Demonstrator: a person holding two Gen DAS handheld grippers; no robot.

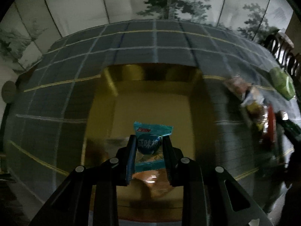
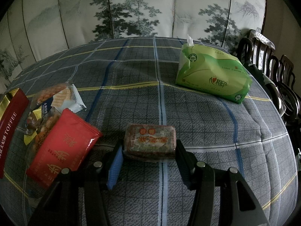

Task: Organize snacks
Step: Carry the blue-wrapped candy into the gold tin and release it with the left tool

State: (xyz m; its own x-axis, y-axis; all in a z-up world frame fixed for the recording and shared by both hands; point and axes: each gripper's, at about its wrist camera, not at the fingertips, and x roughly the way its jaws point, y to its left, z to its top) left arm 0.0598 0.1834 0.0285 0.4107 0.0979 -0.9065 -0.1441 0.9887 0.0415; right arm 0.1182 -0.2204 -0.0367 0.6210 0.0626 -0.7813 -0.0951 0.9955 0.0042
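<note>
My left gripper is shut on a small teal candy packet and holds it above the open gold box. An orange-brown snack lies in the box under the gripper. My right gripper is shut on a brown rice-cake bar low over the checked tablecloth. A red snack packet and a pile of small wrapped snacks lie to its left. The same pile shows blurred at the right of the left wrist view.
A red toffee box stands at the far left edge. A green tissue pack lies at the back right of the table. Dark wooden chairs stand by the right edge. A painted folding screen stands behind.
</note>
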